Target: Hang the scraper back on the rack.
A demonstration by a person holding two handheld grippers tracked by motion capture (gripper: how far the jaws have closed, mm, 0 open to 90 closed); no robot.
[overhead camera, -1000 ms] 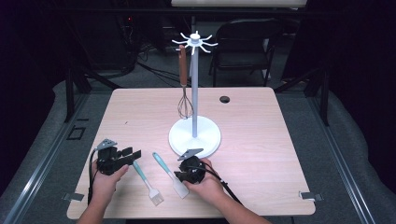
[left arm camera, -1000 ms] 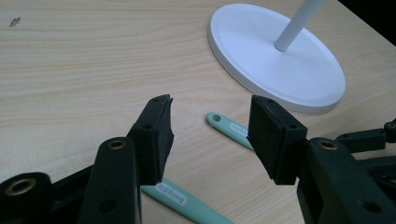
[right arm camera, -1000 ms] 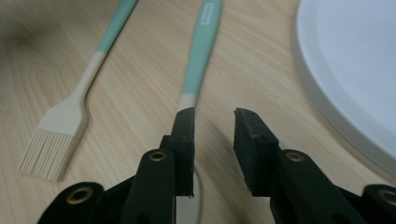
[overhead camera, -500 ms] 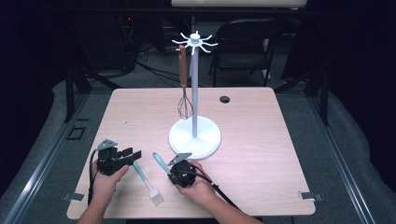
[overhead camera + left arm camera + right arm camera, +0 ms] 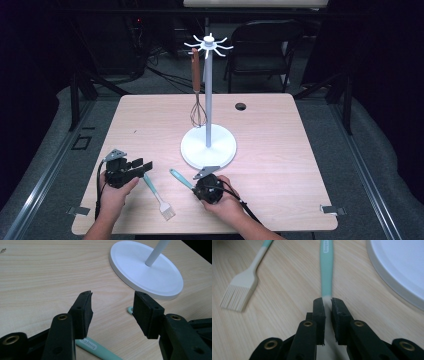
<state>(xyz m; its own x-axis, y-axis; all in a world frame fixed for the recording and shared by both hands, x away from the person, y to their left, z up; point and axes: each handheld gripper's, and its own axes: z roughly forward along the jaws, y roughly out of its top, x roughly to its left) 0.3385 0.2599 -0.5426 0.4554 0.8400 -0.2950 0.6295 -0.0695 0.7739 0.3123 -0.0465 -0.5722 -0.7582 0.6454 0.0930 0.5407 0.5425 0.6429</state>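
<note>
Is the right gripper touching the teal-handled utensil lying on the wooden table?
Touching. In the right gripper view, the right gripper has closed around the teal-handled utensil, both pads against it.

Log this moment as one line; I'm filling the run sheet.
right gripper: jaws closing on teal utensil | left gripper: open, idle

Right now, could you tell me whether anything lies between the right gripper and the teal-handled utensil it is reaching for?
Nothing visible does. The right gripper has just been closing, and the teal-handled utensil already runs between its jaws. The pastry brush lies off to the side.
</note>
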